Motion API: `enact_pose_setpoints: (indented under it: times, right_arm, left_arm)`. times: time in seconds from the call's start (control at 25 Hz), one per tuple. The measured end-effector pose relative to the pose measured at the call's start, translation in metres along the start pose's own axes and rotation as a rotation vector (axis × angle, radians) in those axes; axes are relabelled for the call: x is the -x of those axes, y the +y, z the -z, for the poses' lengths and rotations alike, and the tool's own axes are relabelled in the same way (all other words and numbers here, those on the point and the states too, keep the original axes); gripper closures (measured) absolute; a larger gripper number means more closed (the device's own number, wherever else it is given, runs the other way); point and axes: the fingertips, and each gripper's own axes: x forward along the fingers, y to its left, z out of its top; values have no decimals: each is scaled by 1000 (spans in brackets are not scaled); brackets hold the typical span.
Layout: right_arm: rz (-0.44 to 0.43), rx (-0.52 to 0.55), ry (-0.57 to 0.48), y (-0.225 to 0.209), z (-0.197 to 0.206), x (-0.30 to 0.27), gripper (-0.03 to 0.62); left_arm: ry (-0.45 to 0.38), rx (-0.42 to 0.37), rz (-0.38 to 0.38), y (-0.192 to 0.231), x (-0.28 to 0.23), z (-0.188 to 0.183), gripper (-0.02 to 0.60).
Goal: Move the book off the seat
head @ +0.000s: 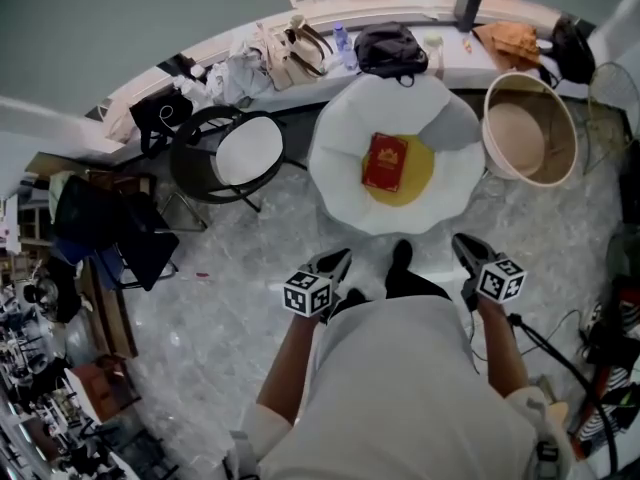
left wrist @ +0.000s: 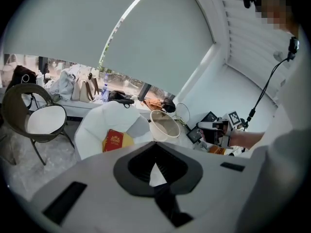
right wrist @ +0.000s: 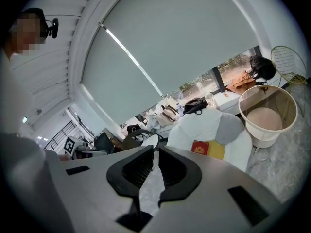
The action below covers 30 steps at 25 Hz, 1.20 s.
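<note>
A red book [head: 385, 161] lies flat on the yellow cushion [head: 420, 173] of a white petal-shaped seat [head: 340, 158] in front of me. Both grippers hang low near my waist, well short of the seat. My left gripper [head: 340, 259] is shut and holds nothing. The right gripper [head: 461, 241] is also shut and holds nothing. The left gripper view shows the book [left wrist: 115, 140] beyond its closed jaws [left wrist: 155, 163]. In the right gripper view the book [right wrist: 199, 147] sits far past the jaws [right wrist: 155, 165], which stand almost touching.
A large round beige tub [head: 530, 128] stands right of the seat. A black-framed chair with a white seat [head: 245, 153] stands to its left. Bags crowd the window ledge [head: 320, 13] behind. Cables [head: 560, 358] trail on the floor at the right.
</note>
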Motion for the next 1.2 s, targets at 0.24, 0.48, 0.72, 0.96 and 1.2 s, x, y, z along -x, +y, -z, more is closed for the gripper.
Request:
enact_pose_setpoints:
  times: [0.24,0.48,0.72,0.96,1.2]
  right_arm:
    - [-25,0,71,-32,-1,-25,539]
    - [-44,0,121,-49,-3,-42,539]
    - [-49,-1,168,-56,1,-64,539]
    - [-31,-18,178,-61,7,-91,539]
    - [-5,-46,187,-83,27,-131,539]
  left_arm:
    - [51,11,-19,-1,-39,-7,579]
    - [76,6,-29,2,-68,-23,580]
    - [114,8,-37,18,-79,-32,579]
    - [154,8,-19,44,-89,-27,579]
    - [219,-35,24,82,-128,-12,579]
